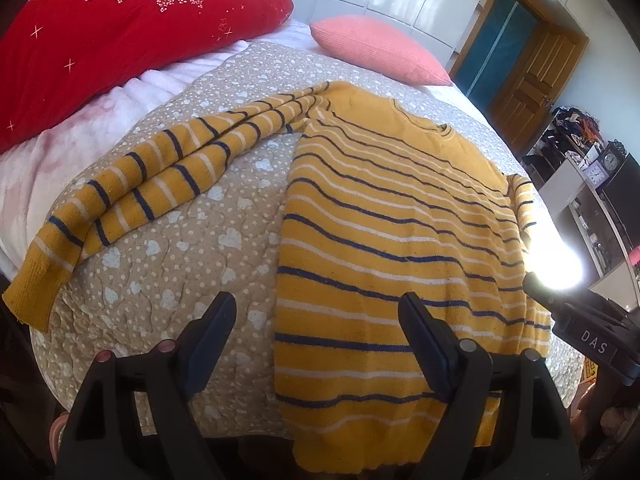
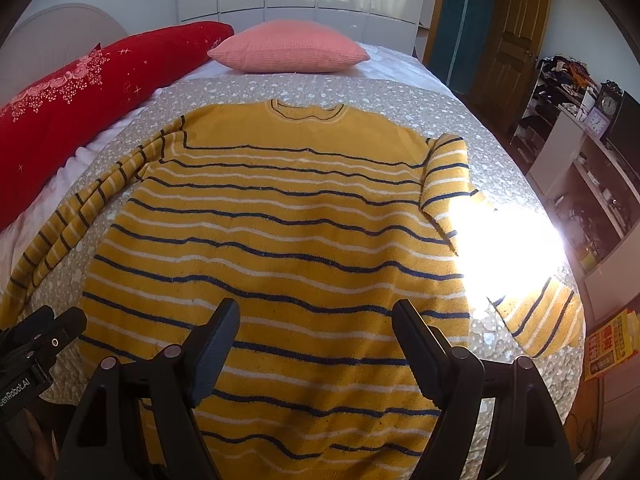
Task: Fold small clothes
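Sweater (image 2: 280,216) flat, right view shows cuff (image 2: 544,320)

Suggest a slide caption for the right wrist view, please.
Open right gripper poised above a yellow striped sweater spread flat on the bed quilt.

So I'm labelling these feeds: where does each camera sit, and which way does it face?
Left wrist: on the left gripper, at the sweater's left hem, facing the pillows; own open fingers and the right gripper show.
Right wrist: on the right gripper, over the hem's middle, facing the collar; own open fingers show.
Shared: sweater, red pillow, pink pillow, door.
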The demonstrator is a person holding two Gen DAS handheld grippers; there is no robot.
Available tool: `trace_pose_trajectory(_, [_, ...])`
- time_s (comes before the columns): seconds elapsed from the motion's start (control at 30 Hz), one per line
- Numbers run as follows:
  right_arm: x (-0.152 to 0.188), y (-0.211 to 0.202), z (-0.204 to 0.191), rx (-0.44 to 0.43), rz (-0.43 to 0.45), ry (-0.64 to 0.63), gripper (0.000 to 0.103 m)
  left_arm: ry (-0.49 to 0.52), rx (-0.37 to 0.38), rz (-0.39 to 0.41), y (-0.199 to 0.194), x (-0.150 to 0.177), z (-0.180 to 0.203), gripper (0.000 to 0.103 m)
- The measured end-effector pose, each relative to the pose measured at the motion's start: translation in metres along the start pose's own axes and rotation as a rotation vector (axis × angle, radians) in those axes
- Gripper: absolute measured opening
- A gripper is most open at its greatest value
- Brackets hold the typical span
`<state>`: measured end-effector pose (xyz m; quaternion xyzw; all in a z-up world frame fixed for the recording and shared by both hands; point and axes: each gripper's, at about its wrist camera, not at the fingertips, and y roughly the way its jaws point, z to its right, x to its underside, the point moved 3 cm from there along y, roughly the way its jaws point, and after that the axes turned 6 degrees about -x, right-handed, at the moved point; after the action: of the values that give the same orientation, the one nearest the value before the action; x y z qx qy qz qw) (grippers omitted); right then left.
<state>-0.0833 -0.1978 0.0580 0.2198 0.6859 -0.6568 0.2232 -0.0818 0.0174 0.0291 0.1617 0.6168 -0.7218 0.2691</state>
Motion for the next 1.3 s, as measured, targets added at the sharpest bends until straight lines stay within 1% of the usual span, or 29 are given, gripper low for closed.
trace_pose_trajectory(0.17, [0.003,-0.004,0.012,-0.017,0.020,0.032,0.082,0.018,-0.011,-0.005,0.001,0.000,0.002,0.082])
trace_pose_trajectory(0.23, [0.005,-0.009,0.020,-0.028,0.039,0.051,0.082,0.010,-0.013,0.006,-0.003,-0.002,-0.002,0.082])
trace_pose_trajectory(0.3, [0.008,-0.016,0.031,-0.043,0.060,0.080,0.083,-0.012,-0.015,0.017,-0.007,-0.005,-0.012,0.082])
trace_pose_trajectory(0.4, [0.018,-0.023,0.051,-0.055,0.082,0.122,0.086,-0.078,-0.003,0.026,-0.010,-0.008,-0.034,0.084])
trace_pose_trajectory(0.43, [0.022,-0.025,0.060,-0.061,0.089,0.141,0.087,-0.095,0.002,0.022,-0.009,-0.009,-0.040,0.086])
trace_pose_trajectory(0.5, [0.032,-0.026,0.078,-0.072,0.096,0.184,0.088,-0.123,-0.001,-0.003,-0.005,-0.007,-0.049,0.086])
trace_pose_trajectory(0.6, [0.047,-0.023,0.104,-0.102,0.098,0.256,0.088,-0.137,-0.006,-0.042,0.001,-0.001,-0.051,0.086])
trace_pose_trajectory(0.63, [0.051,-0.021,0.113,-0.110,0.098,0.278,0.088,-0.138,-0.010,-0.062,0.004,0.002,-0.050,0.086])
trace_pose_trajectory(0.7, [0.059,-0.020,0.129,-0.115,0.106,0.312,0.088,-0.128,-0.014,-0.071,0.003,0.008,-0.045,0.086])
trace_pose_trajectory(0.83, [0.066,-0.027,0.162,-0.087,0.162,0.352,0.088,-0.067,-0.040,-0.056,-0.005,0.014,-0.026,0.086])
trace_pose_trajectory(0.9, [0.069,-0.026,0.184,-0.092,0.178,0.408,0.088,-0.041,-0.040,-0.050,-0.009,0.015,-0.016,0.086])
trace_pose_trajectory(0.93, [0.072,-0.024,0.197,-0.111,0.184,0.454,0.088,-0.031,-0.040,-0.049,-0.010,0.014,-0.012,0.086])
trace_pose_trajectory(1.03, [0.088,-0.016,0.235,-0.205,0.193,0.639,0.088,-0.008,-0.047,-0.047,-0.013,0.012,0.000,0.086])
trace_pose_trajectory(1.1, [0.101,-0.013,0.250,-0.255,0.205,0.730,0.088,0.004,-0.047,-0.039,-0.015,0.010,0.008,0.086])
trace_pose_trajectory(1.17, [0.113,-0.012,0.262,-0.285,0.225,0.778,0.088,0.017,-0.047,-0.037,-0.015,0.008,0.015,0.086])
trace_pose_trajectory(1.3, [0.125,-0.012,0.274,-0.292,0.261,0.823,0.088,0.043,-0.044,-0.063,-0.005,0.006,0.030,0.086])
